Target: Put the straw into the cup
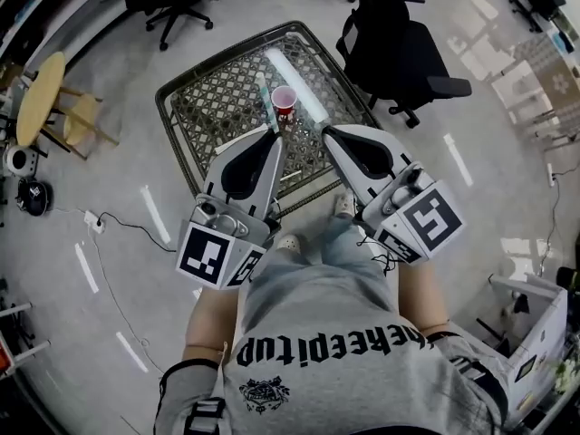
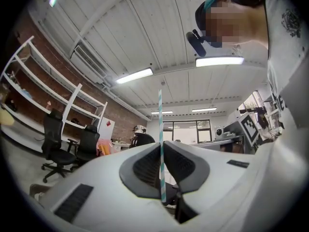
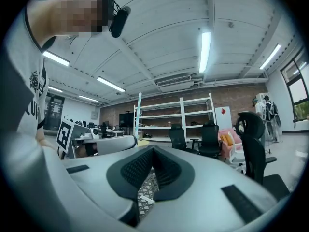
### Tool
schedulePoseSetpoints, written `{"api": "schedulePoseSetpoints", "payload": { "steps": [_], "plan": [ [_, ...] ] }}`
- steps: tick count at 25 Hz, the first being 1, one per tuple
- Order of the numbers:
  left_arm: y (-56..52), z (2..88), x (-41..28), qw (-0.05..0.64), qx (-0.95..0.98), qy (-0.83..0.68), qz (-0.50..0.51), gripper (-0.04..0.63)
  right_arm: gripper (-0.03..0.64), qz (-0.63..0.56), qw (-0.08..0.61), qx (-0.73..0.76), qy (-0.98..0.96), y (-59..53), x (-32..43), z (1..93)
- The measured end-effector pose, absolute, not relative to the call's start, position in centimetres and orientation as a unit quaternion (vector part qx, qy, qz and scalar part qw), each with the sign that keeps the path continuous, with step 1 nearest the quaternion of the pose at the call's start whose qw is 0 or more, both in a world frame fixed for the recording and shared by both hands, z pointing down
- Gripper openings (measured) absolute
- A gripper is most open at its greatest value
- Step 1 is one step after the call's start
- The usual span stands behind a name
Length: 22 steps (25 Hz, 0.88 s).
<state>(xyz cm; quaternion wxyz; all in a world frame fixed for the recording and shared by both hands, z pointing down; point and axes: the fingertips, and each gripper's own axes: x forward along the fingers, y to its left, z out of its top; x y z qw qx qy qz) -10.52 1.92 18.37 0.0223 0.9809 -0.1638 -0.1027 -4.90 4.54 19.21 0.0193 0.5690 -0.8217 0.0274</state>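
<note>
A red cup [image 1: 284, 100] stands upright on a lattice-topped table [image 1: 172, 107] in the head view. My left gripper [image 1: 275, 136] is shut on a teal-and-white striped straw [image 1: 264, 98], which sticks out past its tips just left of the cup. In the left gripper view the straw [image 2: 161, 129] runs straight up between the closed jaws of that gripper [image 2: 161, 146]. My right gripper [image 1: 326, 130] hovers right of the cup; its jaws meet at the tips with nothing held [image 3: 152, 150]. The cup is hidden in both gripper views.
Black office chairs stand beyond the table at the right [image 1: 399, 53] and the far left [image 1: 177, 7]. A round wooden table [image 1: 41, 93] is at the left edge. A loose white stick [image 1: 237, 140] lies on the tabletop. A cable [image 1: 127, 225] trails across the floor.
</note>
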Motion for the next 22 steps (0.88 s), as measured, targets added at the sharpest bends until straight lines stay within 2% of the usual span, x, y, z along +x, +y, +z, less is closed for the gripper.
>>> {"api": "schedulePoseSetpoints", "payload": {
  "steps": [22],
  "plan": [
    [-4.3,19.4,-3.4,0.021,0.949,-0.297,-0.108,0.057,0.008,0.035,0.017,0.441,-0.897,-3.7,2.4,20.4]
  ]
}}
